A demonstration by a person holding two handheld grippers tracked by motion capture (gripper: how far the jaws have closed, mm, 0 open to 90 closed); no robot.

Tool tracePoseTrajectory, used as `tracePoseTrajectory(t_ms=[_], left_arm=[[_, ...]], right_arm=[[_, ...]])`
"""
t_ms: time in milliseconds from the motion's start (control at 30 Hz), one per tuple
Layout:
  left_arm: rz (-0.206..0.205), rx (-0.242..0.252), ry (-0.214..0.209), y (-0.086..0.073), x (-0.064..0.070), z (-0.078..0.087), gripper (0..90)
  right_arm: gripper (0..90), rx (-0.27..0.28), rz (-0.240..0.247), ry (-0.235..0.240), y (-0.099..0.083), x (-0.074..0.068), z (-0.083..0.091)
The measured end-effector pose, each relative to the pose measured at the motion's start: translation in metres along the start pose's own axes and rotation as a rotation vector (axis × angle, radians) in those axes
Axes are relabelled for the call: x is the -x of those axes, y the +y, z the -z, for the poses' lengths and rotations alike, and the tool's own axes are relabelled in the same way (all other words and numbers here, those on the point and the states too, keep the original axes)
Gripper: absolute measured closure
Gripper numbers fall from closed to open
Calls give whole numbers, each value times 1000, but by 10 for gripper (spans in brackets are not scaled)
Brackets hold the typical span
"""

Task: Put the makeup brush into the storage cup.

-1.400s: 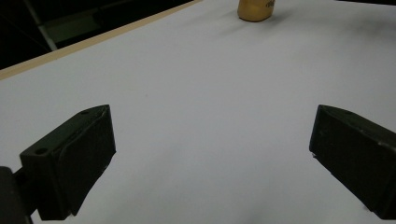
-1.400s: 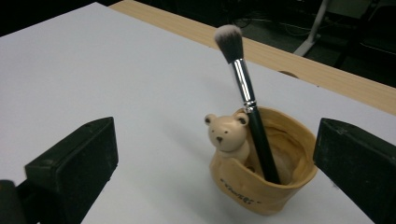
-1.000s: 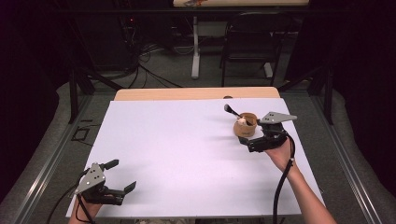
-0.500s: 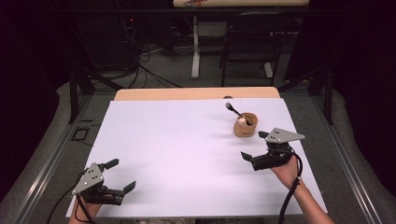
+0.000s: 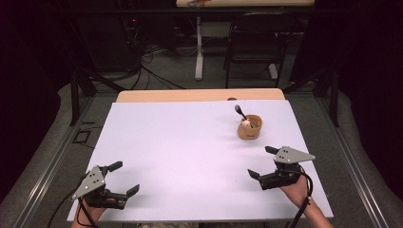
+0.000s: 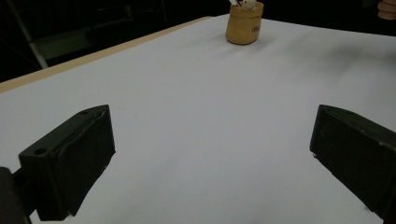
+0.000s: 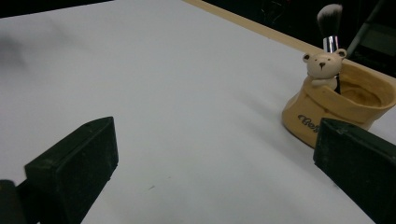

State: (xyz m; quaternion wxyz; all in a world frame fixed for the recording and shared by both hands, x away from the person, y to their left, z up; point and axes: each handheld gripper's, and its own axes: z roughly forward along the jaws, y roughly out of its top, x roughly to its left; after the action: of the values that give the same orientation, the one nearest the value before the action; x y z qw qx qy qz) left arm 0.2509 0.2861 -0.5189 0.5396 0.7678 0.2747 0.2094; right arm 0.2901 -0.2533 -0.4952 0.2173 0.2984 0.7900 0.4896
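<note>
High view shows the left gripper (image 5: pixel 119 179) at the near left corner of the white table cover (image 5: pixel 190 156), far from the bear-shaped holder (image 5: pixel 250 128), its jaws spread and holding nothing. The right gripper (image 5: pixel 264 162) hovers just nearer than the holder and a little to its right, jaws likewise parted and empty. Judging by this, the work looks finished: the makeup brush (image 7: pixel 330 28) stands upright in the holder, bristles up, behind the little bear figure (image 7: pixel 323 65), and nothing lies loose on the cover. At most, resting the hands seems left. The cover is plain, smooth and bare around the holder; beyond the holder a strip of wooden tabletop (image 5: pixel 199 95) shows. Farther off lie a grey floor, loose cables (image 5: pixel 152 71), a dark chair (image 5: pixel 254 42) and a table leg (image 5: pixel 198 47) in a dim room.
</note>
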Motion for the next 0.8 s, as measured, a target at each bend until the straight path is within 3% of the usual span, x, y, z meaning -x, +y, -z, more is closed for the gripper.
tracePoseTrajectory(t_ms=[233,467,800], left_arm=[[-2,-3,-14,-1,1,-2,0],[6,6,-27,-1,1,-3,0],[2,6,-51,-2,1,-3,0]], right_arm=[[0,4,-19,1,-14,-8,8],[0,-2,1,-2,-26,-15,12],[0,22,22,52,-34,-15,16]])
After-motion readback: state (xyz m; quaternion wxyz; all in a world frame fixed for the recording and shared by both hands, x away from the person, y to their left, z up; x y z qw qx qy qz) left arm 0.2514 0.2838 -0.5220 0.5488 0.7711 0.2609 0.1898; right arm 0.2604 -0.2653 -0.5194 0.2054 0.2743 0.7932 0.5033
